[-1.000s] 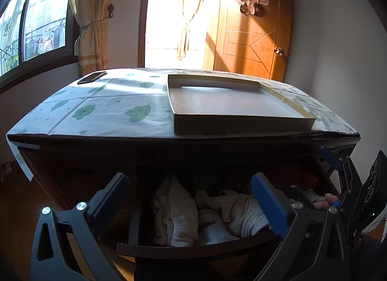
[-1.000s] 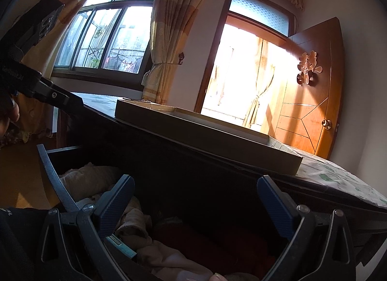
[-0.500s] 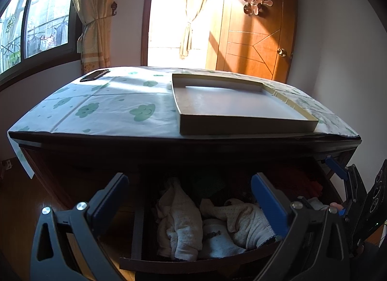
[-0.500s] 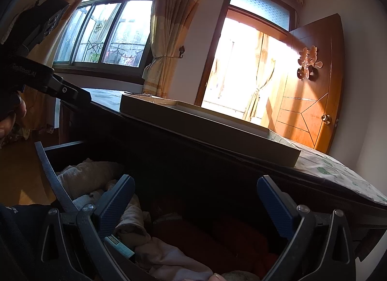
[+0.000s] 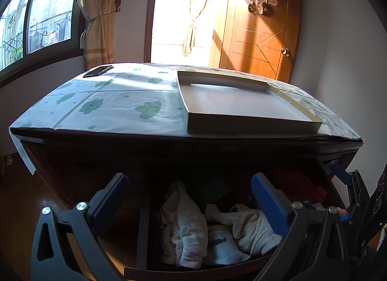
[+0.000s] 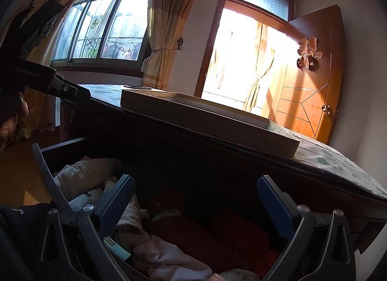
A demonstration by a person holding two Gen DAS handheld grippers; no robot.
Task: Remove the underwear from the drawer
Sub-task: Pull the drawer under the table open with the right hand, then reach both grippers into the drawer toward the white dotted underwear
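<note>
Two grippers, jaws apart, empty | left gripper (image 5: 188,206) above open drawer (image 5: 188,267) | pale underwear (image 5: 185,227) heaped below, between its jaws | right gripper (image 6: 193,206) over red clothes (image 6: 241,235) | left nearer

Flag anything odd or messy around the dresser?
Clothes in the open drawer are crumpled in a heap, not folded: cream pieces on the left side, red ones on the right. Tray on top sits square. Nothing spilled or damaged.

Probably a home bedroom: curtains (image 5: 98,15), wooden door (image 5: 261,34), clothes drawer (image 5: 193,267)
</note>
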